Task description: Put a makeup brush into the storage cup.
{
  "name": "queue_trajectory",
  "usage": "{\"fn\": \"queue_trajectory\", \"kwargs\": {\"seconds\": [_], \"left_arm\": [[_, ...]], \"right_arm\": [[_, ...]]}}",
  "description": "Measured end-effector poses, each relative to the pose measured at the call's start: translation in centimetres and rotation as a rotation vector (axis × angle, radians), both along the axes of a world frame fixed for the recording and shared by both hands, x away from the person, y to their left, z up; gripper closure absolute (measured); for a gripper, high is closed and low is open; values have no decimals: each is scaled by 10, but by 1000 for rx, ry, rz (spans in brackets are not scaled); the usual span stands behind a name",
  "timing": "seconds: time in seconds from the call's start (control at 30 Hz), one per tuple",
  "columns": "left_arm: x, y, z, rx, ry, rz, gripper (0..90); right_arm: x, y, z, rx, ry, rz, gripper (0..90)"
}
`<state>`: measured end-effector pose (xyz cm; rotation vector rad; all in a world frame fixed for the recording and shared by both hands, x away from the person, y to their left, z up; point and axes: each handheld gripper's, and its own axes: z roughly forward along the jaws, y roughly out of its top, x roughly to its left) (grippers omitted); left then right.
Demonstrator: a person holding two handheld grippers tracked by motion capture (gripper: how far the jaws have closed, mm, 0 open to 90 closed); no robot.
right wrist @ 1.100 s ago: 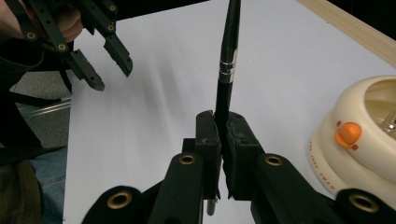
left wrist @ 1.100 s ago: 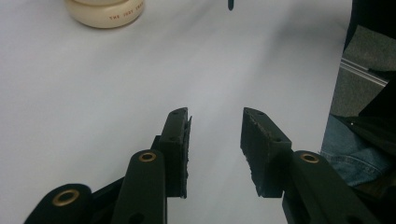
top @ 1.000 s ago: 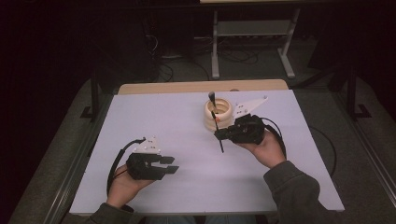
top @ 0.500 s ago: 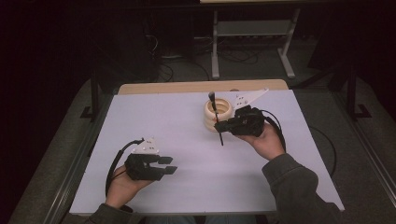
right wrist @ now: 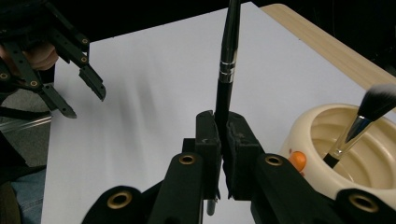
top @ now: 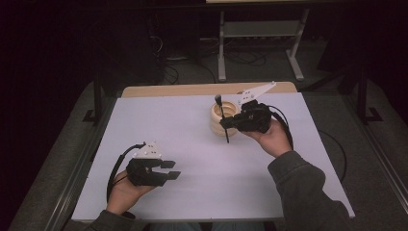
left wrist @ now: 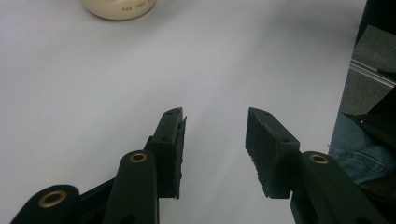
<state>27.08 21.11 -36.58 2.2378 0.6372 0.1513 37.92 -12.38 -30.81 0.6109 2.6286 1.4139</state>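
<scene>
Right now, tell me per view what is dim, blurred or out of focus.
High view: the room behind the table is nearly black; the white top is evenly lit, slightly grainy. Left gripper view: the jaws are sharp at their tips and soft toward the bottom edge; the cream bowl is blurred. Right gripper view: the black brush is crisp, and the second brush's head is smeared.

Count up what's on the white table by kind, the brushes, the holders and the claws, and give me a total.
Brushes: 2, a black-handled brush clamped in the right claw and a fluffy brush standing in the holder.
Holders: 1, the cream round holder.
Claws: 2, the right one and the left claw, open with nothing in it.
Total: 5.
</scene>
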Motion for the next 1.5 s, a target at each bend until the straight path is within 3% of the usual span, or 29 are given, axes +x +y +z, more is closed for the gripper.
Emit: {"fn": "queue_trajectory", "kwargs": {"seconds": [1.5], "left_arm": [[3, 14, 2, -29, -2, 31, 522]], "right_arm": [[48, -2, 30, 3, 0, -79, 838]]}}
